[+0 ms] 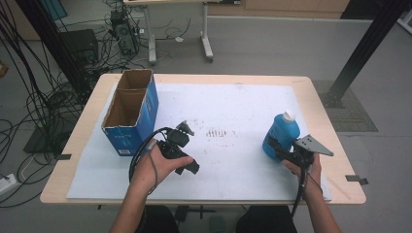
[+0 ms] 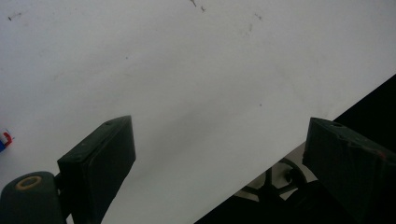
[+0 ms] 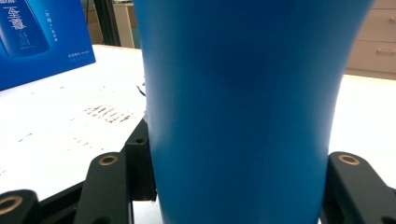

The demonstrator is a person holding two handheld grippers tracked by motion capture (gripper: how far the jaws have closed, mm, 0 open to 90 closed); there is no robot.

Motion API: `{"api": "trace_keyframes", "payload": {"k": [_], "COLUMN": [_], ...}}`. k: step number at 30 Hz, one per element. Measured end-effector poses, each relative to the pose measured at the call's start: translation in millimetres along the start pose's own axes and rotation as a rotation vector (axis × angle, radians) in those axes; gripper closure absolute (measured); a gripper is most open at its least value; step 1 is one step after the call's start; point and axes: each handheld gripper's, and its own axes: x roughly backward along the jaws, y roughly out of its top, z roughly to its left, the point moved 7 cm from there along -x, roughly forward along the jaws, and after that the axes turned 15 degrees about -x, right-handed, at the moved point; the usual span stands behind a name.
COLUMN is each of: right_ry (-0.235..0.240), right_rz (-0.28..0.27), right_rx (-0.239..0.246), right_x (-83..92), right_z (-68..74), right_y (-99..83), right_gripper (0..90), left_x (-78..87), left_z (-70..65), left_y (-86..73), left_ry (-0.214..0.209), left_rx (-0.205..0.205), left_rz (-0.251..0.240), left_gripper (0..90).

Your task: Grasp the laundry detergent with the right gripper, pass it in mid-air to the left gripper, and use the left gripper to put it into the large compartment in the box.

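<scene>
A blue bottle (image 1: pixel 279 133) with a white cap stands upright at the right of the white sheet (image 1: pixel 228 107). My right gripper (image 1: pixel 276 147) is shut on its lower body. In the right gripper view the bottle (image 3: pixel 238 93) sits between the two black jaws of the right gripper (image 3: pixel 238 182), which press on its sides. My left gripper (image 1: pixel 190 148) is held just above the sheet at centre left. Its jaws stand wide open over bare white surface in the left gripper view (image 2: pixel 219 140), with nothing between them.
An open-topped blue cardboard box (image 1: pixel 131 109) with two compartments stands at the back left of the sheet; its printed side (image 3: pixel 37 37) appears in the right gripper view. The wooden table edge (image 1: pixel 87 111) borders the sheet. A chair base (image 2: pixel 271 186) lies below the near edge.
</scene>
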Motion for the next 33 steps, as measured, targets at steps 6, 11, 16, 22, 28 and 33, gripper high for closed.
{"api": "trace_keyframes", "payload": {"k": [6, 11, 16, 22, 28, 33], "right_ry": [0.002, 0.002, 0.003, 0.002, 0.001, 0.003], "right_rz": [-0.003, 0.002, 0.001, 0.002, -0.003, -0.005], "right_rx": [0.008, 0.007, 0.006, 0.004, 0.007, 0.009], "right_x": [0.0, 0.0, 0.1, 0.0, 0.1, 0.1], "right_z": [0.0, 0.0, 0.0, -0.1, 0.0, -0.1], "right_y": [-0.1, 0.0, -0.1, 0.0, -0.1, -0.3], "right_gripper": [42.5, 42.6, 42.5, 42.5, 42.5, 42.5], "left_x": [1.1, 1.3, 1.1, 1.0, 0.7, 0.9], "left_z": [0.6, 2.4, 2.9, 2.8, 2.8, 2.9], "left_y": [1.2, 2.9, 3.0, 3.6, 4.3, 4.6], "left_ry": [0.005, 0.018, 0.024, 0.027, 0.029, 0.03], "left_rx": [-0.002, 0.01, 0.009, 0.008, 0.003, 0.006], "left_rz": [0.004, 0.004, 0.007, 0.006, 0.006, 0.007], "left_gripper": [9.3, 7.8, 8.3, 8.9, 9.0, 8.9]}}
